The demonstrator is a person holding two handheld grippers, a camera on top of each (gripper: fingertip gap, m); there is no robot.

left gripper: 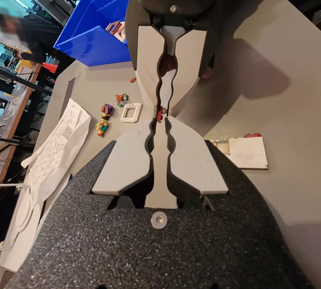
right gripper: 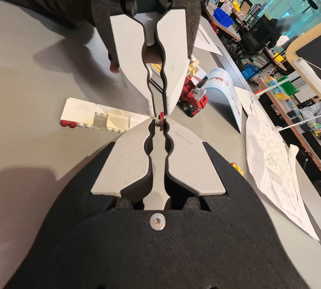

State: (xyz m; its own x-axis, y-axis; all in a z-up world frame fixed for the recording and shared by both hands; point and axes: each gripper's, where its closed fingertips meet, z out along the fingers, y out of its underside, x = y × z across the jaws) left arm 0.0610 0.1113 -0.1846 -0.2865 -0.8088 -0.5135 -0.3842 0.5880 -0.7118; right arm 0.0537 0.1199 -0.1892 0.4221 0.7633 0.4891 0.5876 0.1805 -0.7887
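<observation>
The two grippers meet tip to tip above the grey table point(left gripper: 260, 89). My right gripper point(right gripper: 159, 121) is shut on a small dark red plate point(right gripper: 161, 122) with a grey round stud piece point(right gripper: 157, 122) on one face. The stud presses one pad and the plate presses the other. In the left wrist view the right gripper point(left gripper: 162, 113) comes in from above with the red plate point(left gripper: 159, 115). My left gripper point(left gripper: 160, 119) has its tips around the plate's free end. A gap shows between pad and plate, so it does not grip. It also shows in the right wrist view point(right gripper: 159, 115).
A white brick wall panel point(left gripper: 243, 152) point(right gripper: 97, 115) lies flat on the table. A white window frame point(left gripper: 131, 112), two minifigures point(left gripper: 106, 112), a small round build point(left gripper: 121, 99), blue bins point(left gripper: 97, 37), a printed paper bag point(left gripper: 57, 141), a red vehicle point(right gripper: 194, 100) and a booklet point(right gripper: 225, 93) stand around. Left and right tips are no more than a few centimetres apart.
</observation>
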